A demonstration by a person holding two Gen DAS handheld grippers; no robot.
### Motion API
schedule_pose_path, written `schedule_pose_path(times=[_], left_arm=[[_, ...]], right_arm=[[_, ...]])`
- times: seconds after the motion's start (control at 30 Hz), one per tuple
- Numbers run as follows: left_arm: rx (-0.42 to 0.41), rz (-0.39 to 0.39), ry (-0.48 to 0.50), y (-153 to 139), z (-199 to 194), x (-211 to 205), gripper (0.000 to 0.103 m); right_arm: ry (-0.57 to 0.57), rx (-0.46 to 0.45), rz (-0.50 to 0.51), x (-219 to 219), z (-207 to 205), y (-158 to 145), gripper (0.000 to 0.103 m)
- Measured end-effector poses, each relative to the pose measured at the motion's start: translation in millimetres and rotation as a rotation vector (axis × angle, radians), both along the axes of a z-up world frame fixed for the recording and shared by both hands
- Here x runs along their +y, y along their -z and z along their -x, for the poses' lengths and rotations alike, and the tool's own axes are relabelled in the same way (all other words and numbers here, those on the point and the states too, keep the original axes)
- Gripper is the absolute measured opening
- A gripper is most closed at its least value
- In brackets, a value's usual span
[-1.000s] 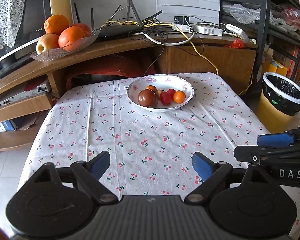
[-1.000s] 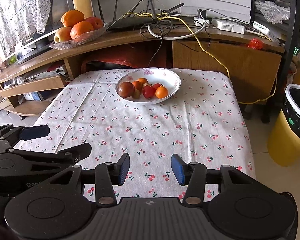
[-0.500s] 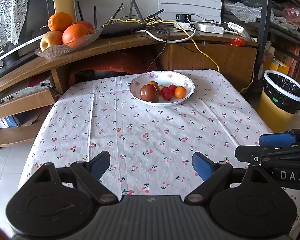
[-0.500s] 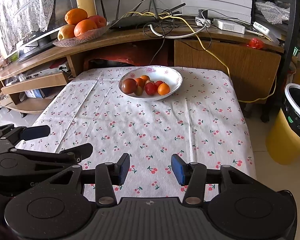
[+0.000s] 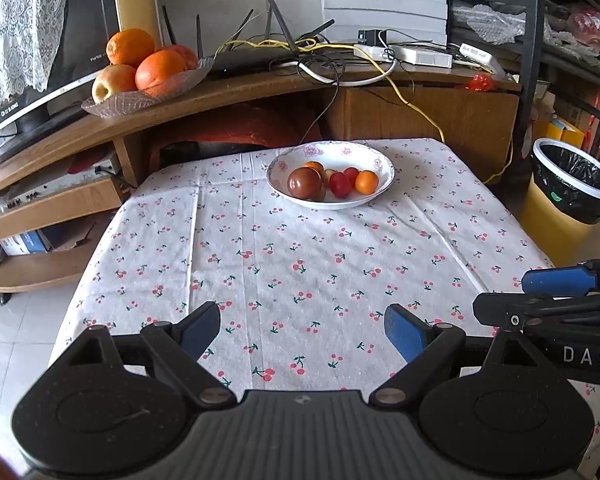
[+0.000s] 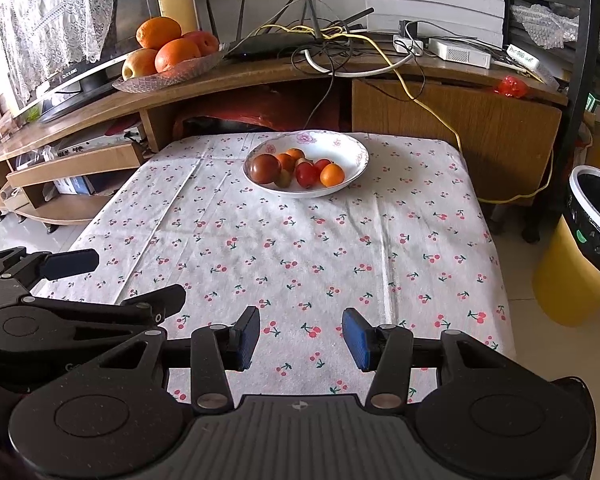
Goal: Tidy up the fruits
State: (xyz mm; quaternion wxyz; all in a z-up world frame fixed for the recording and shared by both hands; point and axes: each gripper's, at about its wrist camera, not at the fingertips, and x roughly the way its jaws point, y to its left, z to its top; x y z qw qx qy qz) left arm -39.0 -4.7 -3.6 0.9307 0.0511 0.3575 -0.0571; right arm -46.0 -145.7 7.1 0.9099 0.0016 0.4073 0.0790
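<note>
Left gripper [image 5: 302, 330] nearest the camera, jaws spread wide, nothing between them, hovering over the near edge of the tabletop [image 5: 300, 264]. Right gripper [image 6: 300, 338] just beside it, jaws parted at a medium gap, also holding nothing. Both low over the cherry-print cloth, well short of any fruit.

Mid tabletop: bare cloth, a few fold creases, no loose fruit on it.

Far end: white floral bowl [image 5: 374, 158] near the back edge. Inside, touching each other: dark tomato [image 5: 304, 183] on the left, red cherry tomatoes [image 5: 340, 185] in the middle, small orange fruit [image 5: 366, 182] on the right, another orange one behind, something pale-green half hidden underneath. All the small fruits sit in this bowl now; this fits a finished gather or a pile waiting to be sorted out, can't tell which.

Beyond, on the wooden shelf: glass dish [image 5: 140, 100] with oranges and an apple, router and tangled cables next to it. Bin with black liner on the floor to the right.

Risks, my call: fruits are round, smooth and packed tight, so a pinch on one could nudge neighbours or squirt it out, letting it roll off the back edge. Cherry tomatoes are soft, so a hard squeeze could split them. The bowl likely slides on loose cloth if pushed sideways. The two grippers are close enough together to clash.
</note>
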Motion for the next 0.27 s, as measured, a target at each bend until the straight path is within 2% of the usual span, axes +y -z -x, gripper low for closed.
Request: schedule_pose_path(times=[0.27], left_arm=[[-0.012,0.000,-0.009,0.0,0.0,1.4,0.098]], right_arm=[[0.004,-0.006,-0.005,-0.9,-0.2,0.4,0.044]])
